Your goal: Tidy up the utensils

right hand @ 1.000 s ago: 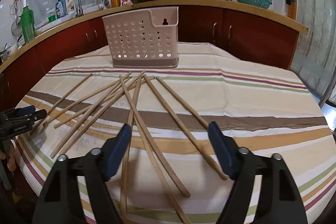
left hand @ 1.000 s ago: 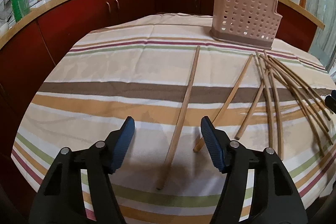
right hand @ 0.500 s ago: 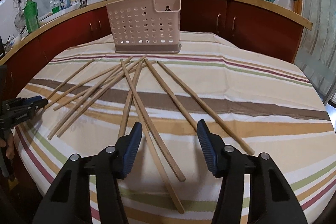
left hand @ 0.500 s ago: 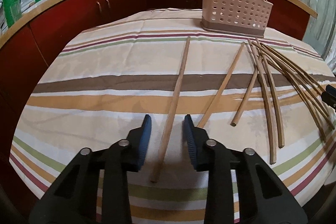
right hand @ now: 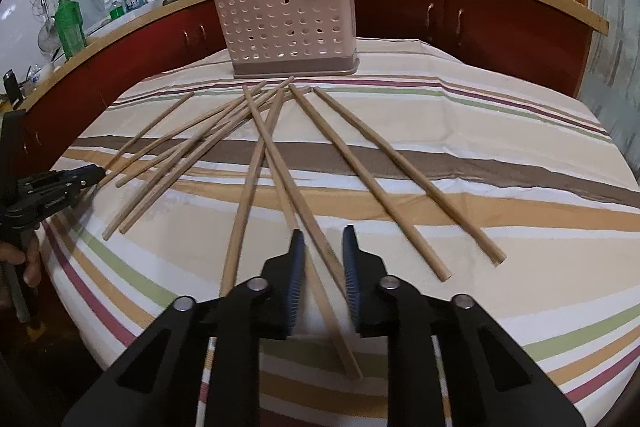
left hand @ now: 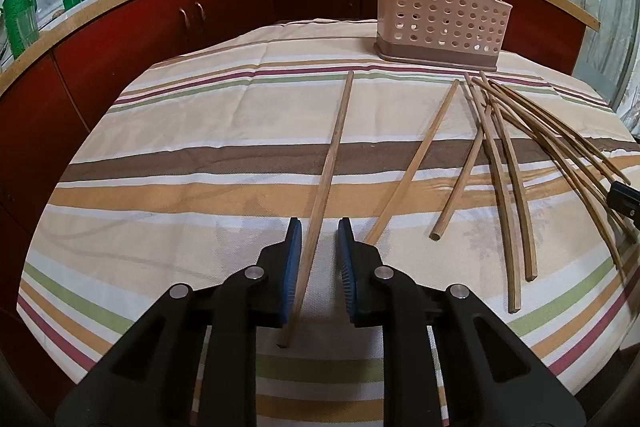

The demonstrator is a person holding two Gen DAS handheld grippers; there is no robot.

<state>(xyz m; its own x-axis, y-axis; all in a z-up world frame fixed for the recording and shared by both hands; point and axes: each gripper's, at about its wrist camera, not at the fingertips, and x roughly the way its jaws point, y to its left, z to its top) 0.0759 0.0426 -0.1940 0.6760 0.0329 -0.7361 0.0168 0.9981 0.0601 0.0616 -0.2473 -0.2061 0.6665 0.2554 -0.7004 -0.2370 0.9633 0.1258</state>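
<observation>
Each part-open tool, left [left hand: 319, 259] and right [right hand: 322, 263], straddles 1 chopstick [left hand: 334, 151], ungripped.

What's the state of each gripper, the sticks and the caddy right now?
Left hand-held gripper: open, narrow gap, straddling one stick.
Right hand-held gripper: open, narrow gap, around another stick.
Other sticks: lying loose on the cloth, several crossing.
Caddy: upright, no sticks visible inside.

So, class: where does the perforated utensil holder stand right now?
The perforated utensil holder stands upright at the far side of the striped tablecloth, just beyond the fanned chopsticks' far tips, before the red cabinets.
</observation>
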